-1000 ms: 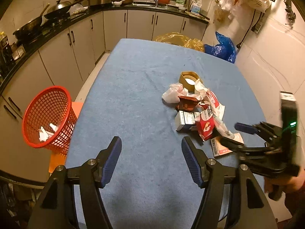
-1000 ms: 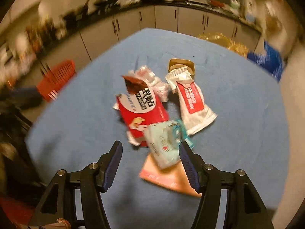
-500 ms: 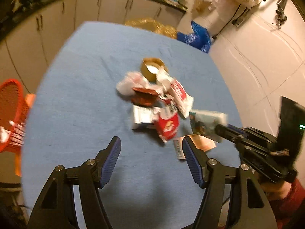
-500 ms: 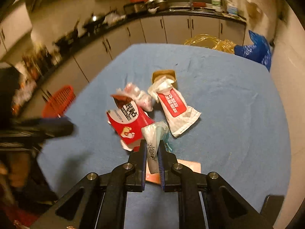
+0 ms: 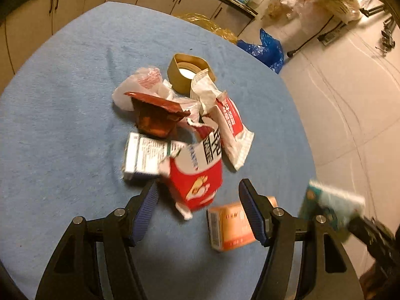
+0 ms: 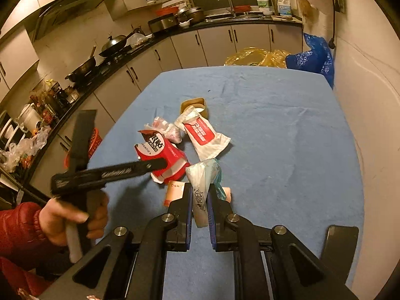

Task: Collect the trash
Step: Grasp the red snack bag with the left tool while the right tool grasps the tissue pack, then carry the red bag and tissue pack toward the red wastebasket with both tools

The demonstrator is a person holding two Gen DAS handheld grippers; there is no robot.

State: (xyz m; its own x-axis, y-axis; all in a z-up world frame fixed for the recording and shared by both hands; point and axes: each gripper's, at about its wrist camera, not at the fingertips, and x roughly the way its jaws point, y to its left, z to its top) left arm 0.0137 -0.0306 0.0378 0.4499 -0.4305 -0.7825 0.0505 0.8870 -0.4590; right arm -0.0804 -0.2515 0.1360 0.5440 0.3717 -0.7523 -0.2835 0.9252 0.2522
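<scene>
A trash pile lies on the blue table (image 5: 62, 87): a red and white packet (image 5: 197, 177), a white box (image 5: 145, 157), a brown-red wrapper (image 5: 155, 117), a white and red pouch (image 5: 230, 125), a tan tape roll (image 5: 185, 72) and an orange box (image 5: 230, 222). My left gripper (image 5: 197, 200) is open, its fingers either side of the red packet's near end. My right gripper (image 6: 200, 197) is shut on a pale teal and white packet (image 6: 202, 177), lifted above the orange box (image 6: 175, 190). The packet shows blurred in the left wrist view (image 5: 330, 202).
A red basket (image 6: 93, 142) stands off the table's left side, partly hidden by the left gripper (image 6: 112, 172). Kitchen counters with pans run along the left and far walls. Yellow and blue bags (image 6: 310, 57) lie on the floor beyond the far edge.
My right gripper closed on the teal and white packet and lifted it off the pile. My left gripper moved forward and right until it straddles the red packet.
</scene>
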